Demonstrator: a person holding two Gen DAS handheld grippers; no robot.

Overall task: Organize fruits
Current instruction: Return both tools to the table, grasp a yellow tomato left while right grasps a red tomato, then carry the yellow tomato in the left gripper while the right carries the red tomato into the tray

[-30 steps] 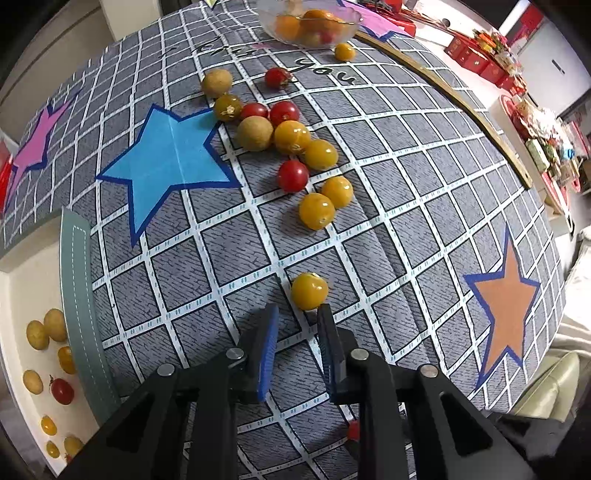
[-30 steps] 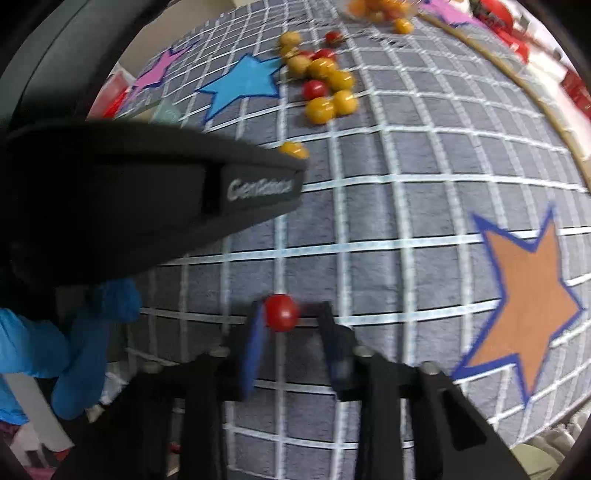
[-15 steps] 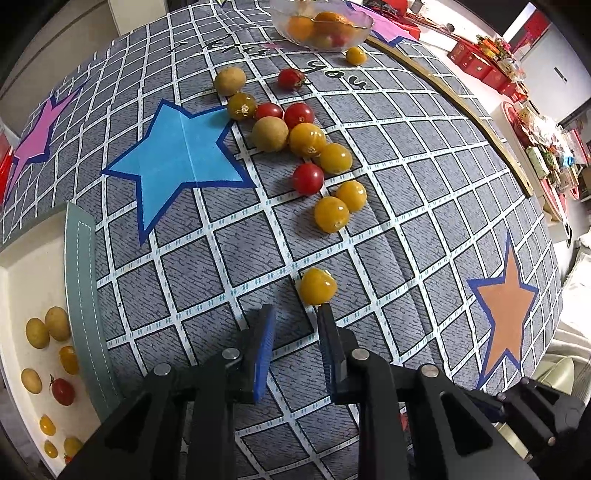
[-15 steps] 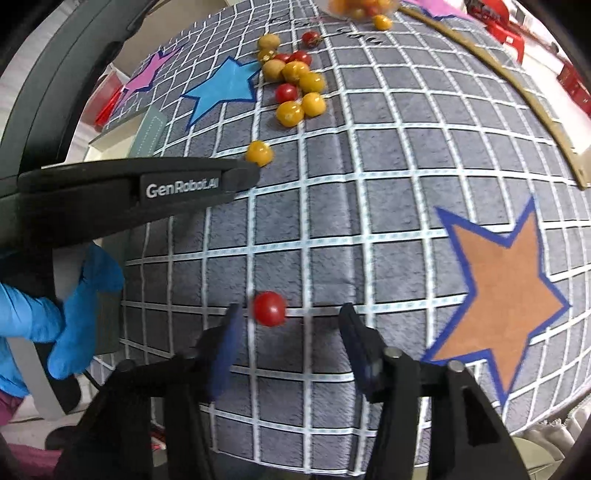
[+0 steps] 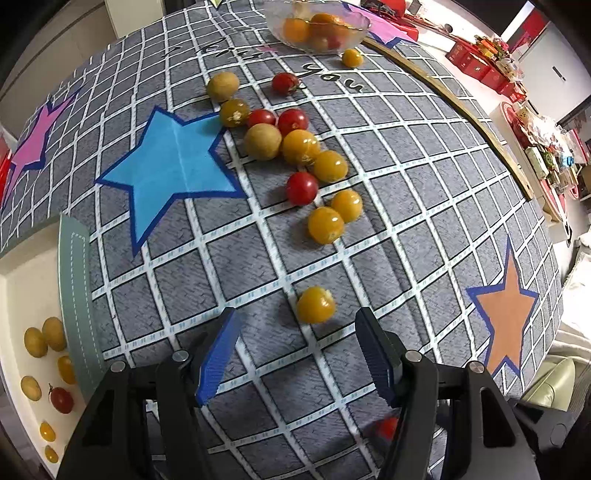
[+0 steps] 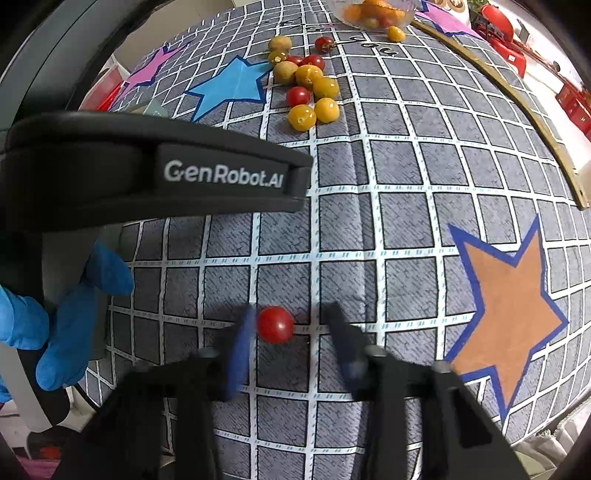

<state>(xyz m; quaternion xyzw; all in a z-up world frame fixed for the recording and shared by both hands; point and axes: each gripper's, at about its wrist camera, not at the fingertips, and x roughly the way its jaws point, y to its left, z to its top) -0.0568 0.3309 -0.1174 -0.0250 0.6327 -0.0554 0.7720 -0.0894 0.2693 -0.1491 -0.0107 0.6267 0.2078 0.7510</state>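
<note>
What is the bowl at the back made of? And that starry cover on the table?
The bowl looks like clear glass or plastic: the orange fruit inside shows through its wall, and the rim glints. Which of the two, the pictures leave open. The table cover looks like soft printed cloth, matte and without shine, with a fine woven-looking texture in the grey squares and slight ripples.

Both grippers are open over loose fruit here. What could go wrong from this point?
1. The red cherry tomato sits off-centre, close to the right gripper's left finger; closing may nudge it so it rolls away.
2. The yellow tomato lies just ahead of the left gripper's fingertips, so closing now may miss it.
3. The two grippers work close together and might collide.
</note>
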